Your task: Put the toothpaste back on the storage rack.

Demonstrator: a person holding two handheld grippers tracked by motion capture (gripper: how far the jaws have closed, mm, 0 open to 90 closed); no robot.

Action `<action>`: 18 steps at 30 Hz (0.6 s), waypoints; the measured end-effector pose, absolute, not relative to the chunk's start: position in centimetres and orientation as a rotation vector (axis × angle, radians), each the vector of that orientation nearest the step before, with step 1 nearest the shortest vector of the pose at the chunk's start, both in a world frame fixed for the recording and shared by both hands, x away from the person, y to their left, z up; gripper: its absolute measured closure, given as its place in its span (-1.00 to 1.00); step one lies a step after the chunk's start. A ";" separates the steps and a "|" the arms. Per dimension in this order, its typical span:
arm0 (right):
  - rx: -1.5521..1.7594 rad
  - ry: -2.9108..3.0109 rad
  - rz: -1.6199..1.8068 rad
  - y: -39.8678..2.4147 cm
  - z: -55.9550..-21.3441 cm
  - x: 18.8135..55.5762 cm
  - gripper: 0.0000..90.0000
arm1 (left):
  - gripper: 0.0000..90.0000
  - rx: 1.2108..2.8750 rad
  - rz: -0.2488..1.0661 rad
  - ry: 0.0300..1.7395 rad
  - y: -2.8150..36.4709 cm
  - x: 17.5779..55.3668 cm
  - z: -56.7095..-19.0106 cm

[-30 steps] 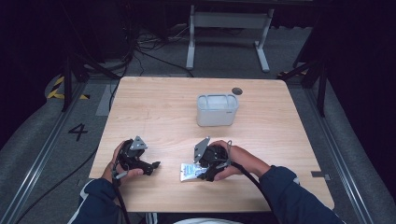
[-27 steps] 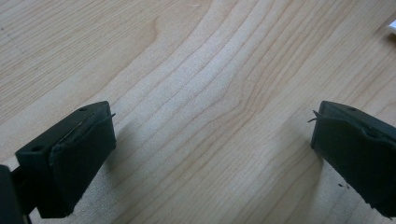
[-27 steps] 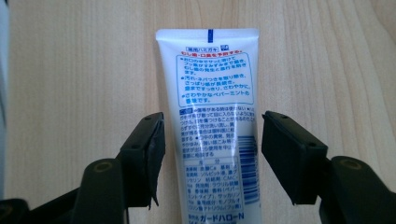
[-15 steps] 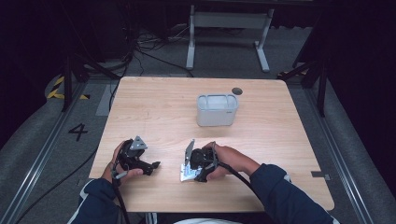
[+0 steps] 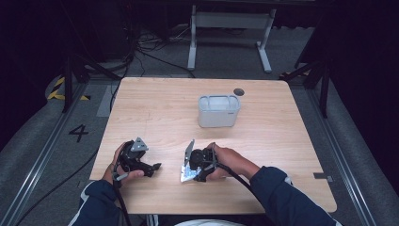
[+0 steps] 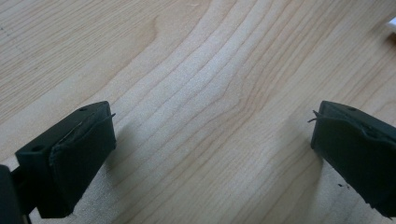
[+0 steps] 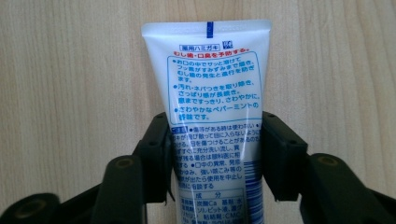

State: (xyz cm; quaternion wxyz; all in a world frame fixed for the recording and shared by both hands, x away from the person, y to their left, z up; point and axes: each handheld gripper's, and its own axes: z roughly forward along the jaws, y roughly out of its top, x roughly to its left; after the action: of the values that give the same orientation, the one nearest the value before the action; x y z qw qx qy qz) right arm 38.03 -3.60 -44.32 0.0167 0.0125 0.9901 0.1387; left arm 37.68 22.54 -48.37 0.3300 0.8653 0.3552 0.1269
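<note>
Right gripper (image 7: pixel 215 154) has just been closing its jaws; both pads now sit against the sides of the white toothpaste tube (image 7: pixel 212 107), which lies flat on the wooden table (image 5: pixel 263 141) near its front edge, crimped end toward 12 o'clock in the right gripper view. Left gripper (image 6: pixel 212 154), at 9 o'clock from the tube in the high view, has its jaws wide apart over bare wood, nothing between them. Translucent plastic bin (image 5: pixel 219 110) stands at 12 o'clock from the tube, well apart.

Wooden table (image 5: pixel 155 103): white bin (image 5: pixel 219 111), tube (image 5: pixel 188 174).
</note>
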 end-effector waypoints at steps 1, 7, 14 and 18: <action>0.039 3.078 0.431 -3.6 -44.3 38.0 0.19 | -1.00 2.263 0.332 0.929 22.5 37.7 -48.4; 0.096 3.022 0.579 -5.5 -43.8 37.8 0.42 | -1.00 2.263 0.338 0.932 22.5 37.7 -48.4; 0.168 2.995 0.737 -8.2 -43.2 37.9 0.44 | -1.00 2.263 0.338 0.932 22.5 37.7 -48.4; 0.216 2.945 0.860 -10.1 -42.6 37.9 0.45 | -1.00 2.263 0.338 0.932 22.5 37.7 -48.4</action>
State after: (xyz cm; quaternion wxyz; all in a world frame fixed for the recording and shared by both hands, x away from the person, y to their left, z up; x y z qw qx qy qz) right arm 37.88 -10.08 -42.62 0.0327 0.0703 0.9570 0.2795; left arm 37.66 22.54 -48.35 0.3292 0.8649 0.3563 0.1291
